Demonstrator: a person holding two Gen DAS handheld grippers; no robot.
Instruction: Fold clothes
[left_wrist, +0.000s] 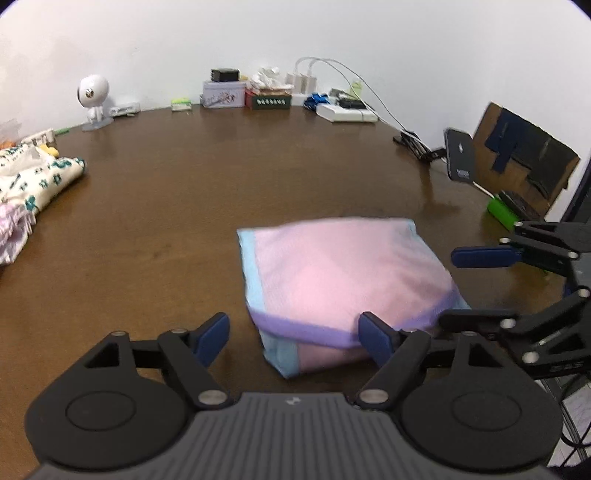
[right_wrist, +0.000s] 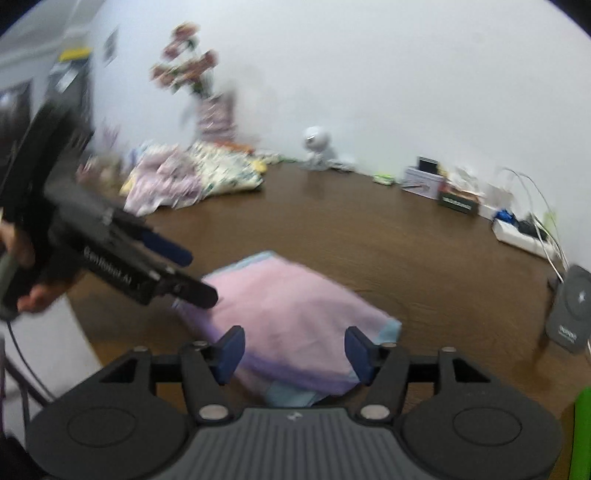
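Folded pink garment (left_wrist: 343, 280) lying mid brown table (left_wrist: 184, 206), soft, light, floppy, likely best pinched at purple hem edge, both left gripper (left_wrist: 295, 338) and right gripper (right_wrist: 295, 354) released, 2 jaws apart, gripping nothing.

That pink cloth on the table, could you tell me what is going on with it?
A person is folding clothes with a handheld gripper in each hand. The pink cloth lies folded on the brown table. The left gripper and right gripper both hover open at its near edge, gripping nothing. A pile of other clothes waits at the table's far side.
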